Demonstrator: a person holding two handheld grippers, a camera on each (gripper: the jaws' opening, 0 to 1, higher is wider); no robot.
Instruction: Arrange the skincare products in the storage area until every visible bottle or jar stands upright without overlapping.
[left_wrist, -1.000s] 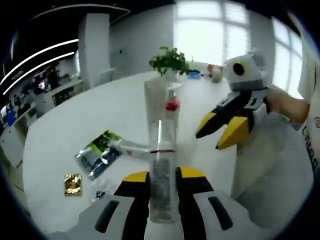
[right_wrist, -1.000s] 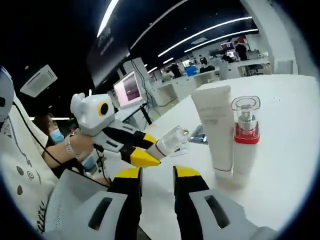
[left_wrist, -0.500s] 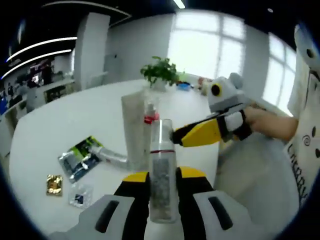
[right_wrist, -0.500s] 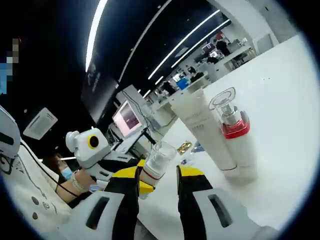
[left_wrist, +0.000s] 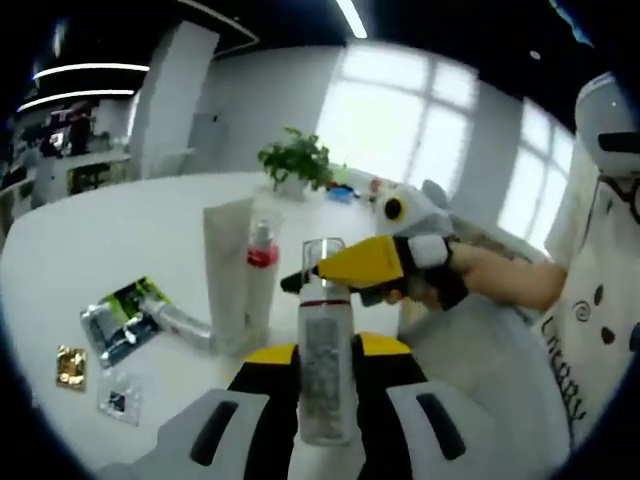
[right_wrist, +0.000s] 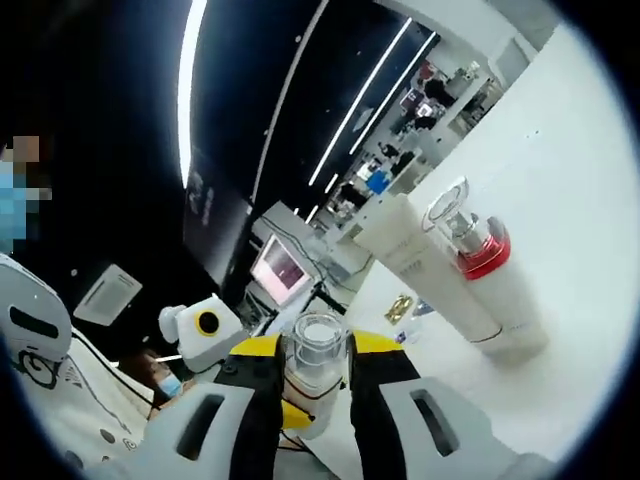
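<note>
While left gripper clamps clear bottle, right gripper straddling cap

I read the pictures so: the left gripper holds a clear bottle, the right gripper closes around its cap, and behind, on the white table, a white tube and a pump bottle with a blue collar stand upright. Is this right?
One detail is wrong: the pump bottle has a red collar, not blue, as the right gripper view shows clearly. The rest holds: the left gripper holds the clear bottle, the right gripper has its jaws around the cap, and the white tube stands upright on the white table.

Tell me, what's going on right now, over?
Left tool shut on clear bottle. Right tool straddling its cap, grip unclear. White tube and red-collared pump bottle upright on table.
</note>
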